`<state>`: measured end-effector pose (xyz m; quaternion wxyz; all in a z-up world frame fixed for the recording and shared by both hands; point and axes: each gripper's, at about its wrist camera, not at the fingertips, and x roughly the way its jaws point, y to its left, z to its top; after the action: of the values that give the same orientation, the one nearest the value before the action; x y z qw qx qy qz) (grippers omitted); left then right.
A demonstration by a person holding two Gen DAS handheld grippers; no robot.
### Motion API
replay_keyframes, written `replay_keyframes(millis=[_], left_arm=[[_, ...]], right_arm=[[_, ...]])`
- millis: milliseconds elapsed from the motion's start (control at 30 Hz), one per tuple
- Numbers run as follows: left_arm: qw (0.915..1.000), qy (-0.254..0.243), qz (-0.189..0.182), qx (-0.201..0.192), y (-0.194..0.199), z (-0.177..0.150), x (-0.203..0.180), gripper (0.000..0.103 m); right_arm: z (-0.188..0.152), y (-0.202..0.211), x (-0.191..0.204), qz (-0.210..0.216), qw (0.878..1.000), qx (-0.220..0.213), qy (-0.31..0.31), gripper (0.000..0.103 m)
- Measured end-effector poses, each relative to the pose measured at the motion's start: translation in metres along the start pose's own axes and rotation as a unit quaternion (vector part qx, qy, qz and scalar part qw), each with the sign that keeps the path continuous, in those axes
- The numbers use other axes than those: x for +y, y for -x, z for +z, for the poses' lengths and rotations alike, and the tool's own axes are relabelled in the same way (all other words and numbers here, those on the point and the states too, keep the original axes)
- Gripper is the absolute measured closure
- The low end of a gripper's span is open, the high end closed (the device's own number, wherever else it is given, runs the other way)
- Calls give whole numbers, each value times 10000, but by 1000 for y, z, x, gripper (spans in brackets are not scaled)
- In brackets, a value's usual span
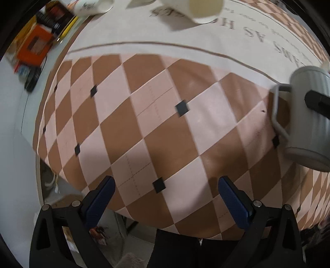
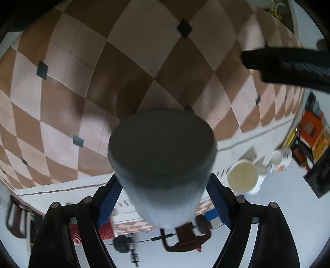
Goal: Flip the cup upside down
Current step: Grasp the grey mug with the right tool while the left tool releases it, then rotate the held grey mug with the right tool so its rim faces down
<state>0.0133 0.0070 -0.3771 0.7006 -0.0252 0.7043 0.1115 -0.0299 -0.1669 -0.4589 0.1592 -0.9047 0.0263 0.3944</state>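
Observation:
A grey ribbed cup with a handle [image 1: 307,121] is held in the air at the right of the left wrist view, its base pointing up and away. In the right wrist view the same grey cup [image 2: 163,156] fills the middle, its flat dark base facing the camera. My right gripper [image 2: 163,198] is shut on the cup, blue pads on both its sides. My left gripper [image 1: 166,198] is open and empty above the checkered tablecloth [image 1: 144,123]. The left gripper's finger shows as a dark bar at the upper right of the right wrist view [image 2: 288,66].
A cream cup [image 1: 198,10] and a white printed mug [image 1: 92,7] stand on the white part of the cloth; they also show in the right wrist view [image 2: 243,177]. An orange box [image 1: 35,45] and clutter lie past the table's left edge.

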Motion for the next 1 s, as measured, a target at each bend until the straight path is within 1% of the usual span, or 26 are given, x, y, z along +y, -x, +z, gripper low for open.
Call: replay_keyframes(millis=[100, 167, 267, 333, 433, 500, 533, 567, 600, 633, 667, 700, 767, 800, 833, 867, 900, 933, 967, 1000], left_arm=[[9998, 179, 28, -39, 2, -2, 11, 1], [9997, 235, 52, -93, 6, -1, 19, 1], [9992, 328, 128, -202, 12, 5, 28, 1], [9989, 379, 153, -232, 13, 8, 30, 1], [9983, 467, 226, -251, 13, 11, 40, 1], [9980, 533, 225, -251, 12, 13, 49, 1], [9978, 558, 225, -272, 14, 15, 50, 1], [9977, 557, 246, -292, 17, 18, 49, 1], [9976, 530, 289, -328, 19, 23, 51, 1], [9975, 517, 321, -354, 20, 27, 54, 1], [9974, 522, 335, -363, 23, 31, 52, 1], [9973, 545, 322, -381, 24, 34, 57, 1], [9972, 549, 303, -413, 28, 42, 58, 1], [9972, 533, 293, -439, 29, 44, 58, 1], [9972, 515, 284, -459, 31, 46, 57, 1], [9973, 493, 268, -481, 32, 48, 57, 1], [9973, 478, 250, -495, 33, 50, 54, 1], [9974, 457, 215, -511, 33, 52, 53, 1], [9975, 440, 196, -513, 35, 53, 49, 1], [9977, 419, 137, -507, 34, 56, 48, 1]], right_arm=[[1, -5, -1, -49, 10000, 1, -51, 19], [2, -4, -6, -17, 9998, -67, -200, 20], [2, 3, -15, 251, 9968, -189, -730, 20], [-4, 1, -25, 316, 9933, -162, -1103, 20], [-17, -2, -46, 675, 9781, -94, -1967, 20], [-29, -8, -68, 1119, 9533, 21, -2805, 20], [-35, -9, -73, 1329, 9393, 44, -3163, 20], [-44, -13, -80, 1603, 9211, 76, -3548, 20], [-53, -18, -88, 1877, 9023, 103, -3880, 20], [-61, -22, -94, 2175, 8795, 131, -4232, 20], [-74, -30, -100, 2539, 8469, 178, -4668, 20], [-85, -37, -103, 2793, 8216, 230, -4965, 20], [-104, -49, -106, 3159, 7777, 306, -5427, 20], [-110, -54, -106, 3283, 7622, 345, -5569, 20], [-118, -58, -104, 3466, 7396, 389, -5755, 20], [-128, -65, -103, 3699, 7101, 417, -5977, 20], [-130, -64, -93, 3903, 6840, 448, -6147, 20], [-133, -65, -86, 4058, 6633, 478, -6270, 20], [-140, -72, -83, 4274, 6327, 525, -6436, 20], [-146, -79, -81, 4444, 6071, 560, -6563, 20]])
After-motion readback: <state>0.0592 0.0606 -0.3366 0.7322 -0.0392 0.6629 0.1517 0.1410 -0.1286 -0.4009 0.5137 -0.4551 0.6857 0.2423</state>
